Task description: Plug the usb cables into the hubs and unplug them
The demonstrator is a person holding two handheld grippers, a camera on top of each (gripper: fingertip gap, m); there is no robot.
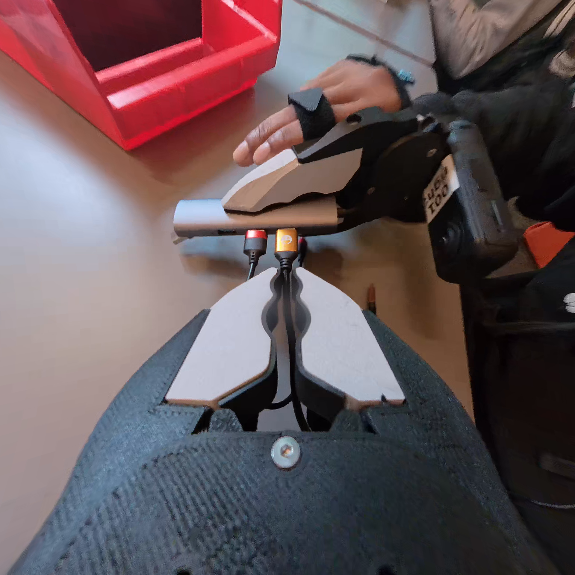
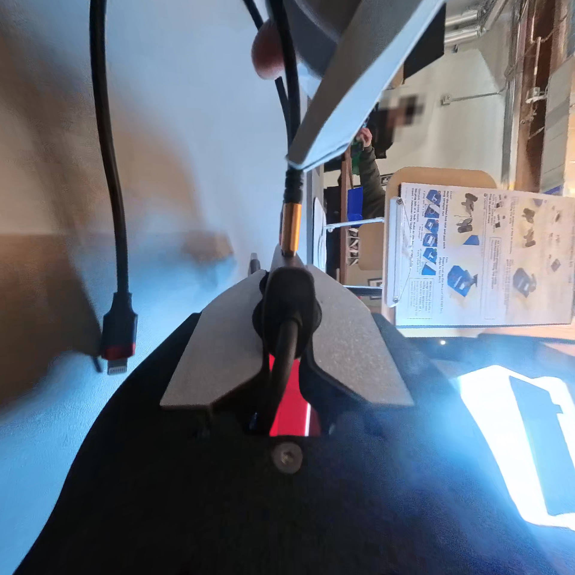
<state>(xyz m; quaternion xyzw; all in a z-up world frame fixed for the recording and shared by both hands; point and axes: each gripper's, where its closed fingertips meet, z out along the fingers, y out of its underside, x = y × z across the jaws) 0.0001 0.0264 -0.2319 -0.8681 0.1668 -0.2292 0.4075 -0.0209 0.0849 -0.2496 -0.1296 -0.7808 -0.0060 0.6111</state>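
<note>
A grey USB hub (image 1: 199,214) is held just above the table. My right gripper (image 1: 202,221) comes in from the right and is shut on it, one finger on top and one below. An orange USB plug (image 1: 286,241) and a red USB plug (image 1: 255,238) sit in the hub's near side; a third plug (image 1: 302,245) is partly hidden. My left gripper (image 1: 284,273) is shut on the orange plug's black cable (image 1: 289,342) just behind the plug. In the right wrist view my right gripper (image 2: 284,273) clamps the hub's cable end (image 2: 284,263), with the orange plug (image 2: 291,227) beyond.
A red bin (image 1: 155,77) stands at the back left. A person's hand (image 1: 311,118) rests on the right gripper. A loose red-and-black cable end (image 2: 118,339) hangs nearby. An instruction sheet on a stand (image 2: 482,249) and a person (image 2: 370,174) are farther off. Some 7 centimetres of space lies between my two pairs of fingers.
</note>
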